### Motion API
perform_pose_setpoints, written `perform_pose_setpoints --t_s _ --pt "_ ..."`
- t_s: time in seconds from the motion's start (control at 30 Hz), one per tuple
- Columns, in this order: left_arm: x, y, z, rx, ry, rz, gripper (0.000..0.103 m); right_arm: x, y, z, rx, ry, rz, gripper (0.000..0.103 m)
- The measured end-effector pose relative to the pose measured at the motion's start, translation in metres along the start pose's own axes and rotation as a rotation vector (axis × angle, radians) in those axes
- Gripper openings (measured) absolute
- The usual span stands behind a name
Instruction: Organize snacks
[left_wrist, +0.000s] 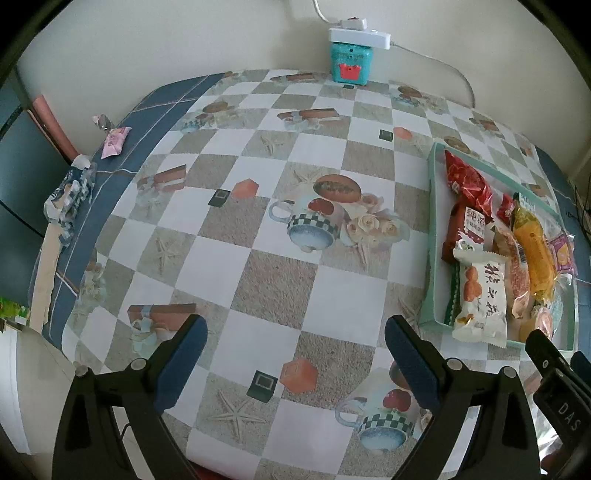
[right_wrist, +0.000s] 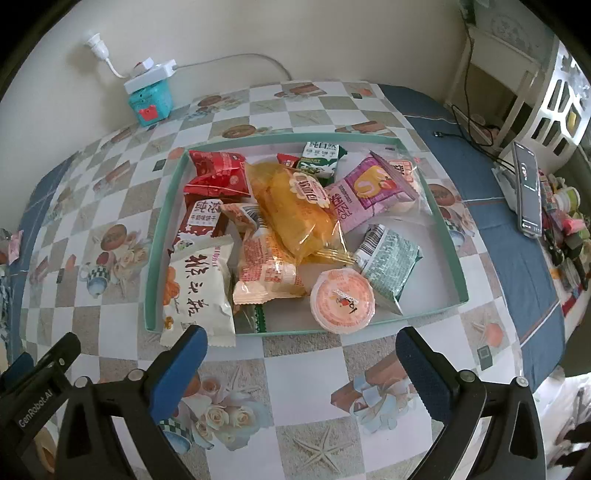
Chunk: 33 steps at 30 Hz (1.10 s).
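Observation:
A shallow teal tray (right_wrist: 452, 258) holds several snack packets: a yellow bread bag (right_wrist: 295, 210), a red packet (right_wrist: 218, 173), a white packet (right_wrist: 199, 291) overhanging the front rim, a pink packet (right_wrist: 373, 188), a green packet (right_wrist: 388, 258) and a jelly cup (right_wrist: 341, 299). The tray also shows in the left wrist view (left_wrist: 432, 236) at the right. A pink packet (left_wrist: 115, 142) lies on the table's far left edge. My left gripper (left_wrist: 295, 354) is open and empty over bare tablecloth. My right gripper (right_wrist: 301, 362) is open and empty just in front of the tray.
A teal box (left_wrist: 349, 64) with a white power strip (left_wrist: 360, 37) on top stands at the back wall. A phone (right_wrist: 528, 188) on a stand and clutter (right_wrist: 569, 229) sit at the right. The right gripper's body (left_wrist: 554, 376) is beside the left one.

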<state>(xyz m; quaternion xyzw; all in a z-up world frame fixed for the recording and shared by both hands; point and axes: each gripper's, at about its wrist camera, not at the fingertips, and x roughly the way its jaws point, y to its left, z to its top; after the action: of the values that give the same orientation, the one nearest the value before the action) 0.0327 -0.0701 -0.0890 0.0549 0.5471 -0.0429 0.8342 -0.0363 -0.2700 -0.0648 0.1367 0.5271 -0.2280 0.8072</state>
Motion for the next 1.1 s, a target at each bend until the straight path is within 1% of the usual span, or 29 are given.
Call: perform_pose_setpoints --t_s 1.1 --pt "0.0031 0.0018 0.0011 0.001 0.014 0.001 0.097 0.0027 0.0033 0.0006 -0.010 0.006 -0.002 0.103"
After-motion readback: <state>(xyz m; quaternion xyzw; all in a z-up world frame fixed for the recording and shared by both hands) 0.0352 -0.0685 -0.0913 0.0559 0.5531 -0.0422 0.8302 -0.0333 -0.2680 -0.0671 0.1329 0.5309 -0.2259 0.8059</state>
